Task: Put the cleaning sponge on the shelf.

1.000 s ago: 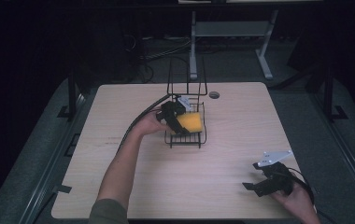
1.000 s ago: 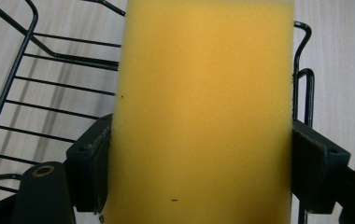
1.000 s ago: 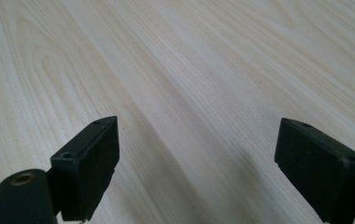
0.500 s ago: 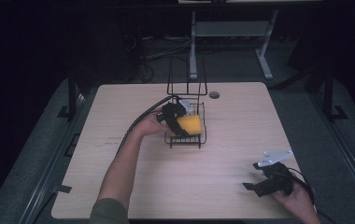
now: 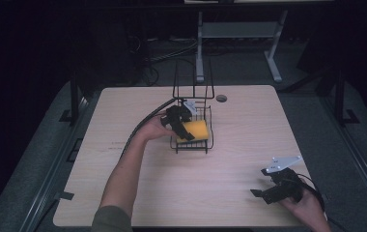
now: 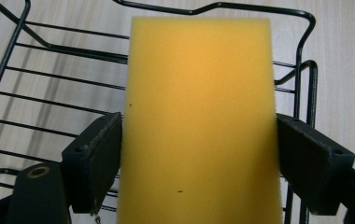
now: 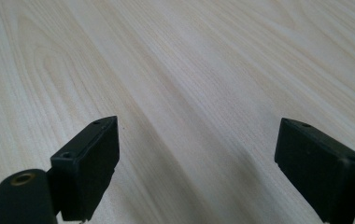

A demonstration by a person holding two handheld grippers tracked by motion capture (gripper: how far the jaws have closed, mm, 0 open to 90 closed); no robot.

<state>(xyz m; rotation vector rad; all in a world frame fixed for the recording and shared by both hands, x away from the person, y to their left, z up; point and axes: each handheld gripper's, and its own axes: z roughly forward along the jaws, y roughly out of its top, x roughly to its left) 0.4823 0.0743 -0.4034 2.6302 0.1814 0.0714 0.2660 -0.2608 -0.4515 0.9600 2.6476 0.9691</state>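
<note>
Dark room all round, with cables and a metal frame on the floor beyond a pale wooden table (image 5: 123, 193). Near the middle of that table, toward its far side, a black wire basket (image 5: 205, 144) with tall upright wire loops at its back. Inside the basket, a yellow sponge (image 5: 197, 129), lying low over the wire floor (whether fully resting on it or a touch above, hard to tell). Left gripper (image 5: 184, 129) reaching in over the basket's near-left side, forearm stretched up from the bottom edge, cable trailing back along the arm. Seen from the left gripper view: sponge (image 6: 199, 121) lengthwise between the two black jaws, each jaw pressed flat against a long side, so closed around it and gripping; basket wires (image 6: 49, 79) and the pale tabletop underneath. Right gripper (image 5: 263, 192) well apart from all this, low at the near-right corner of the table, held in a hand (image 5: 307, 208), grey plate on top. Jaws of that one spread wide in the right gripper view, nothing but bare wood grain (image 7: 189, 84) between them.
</note>
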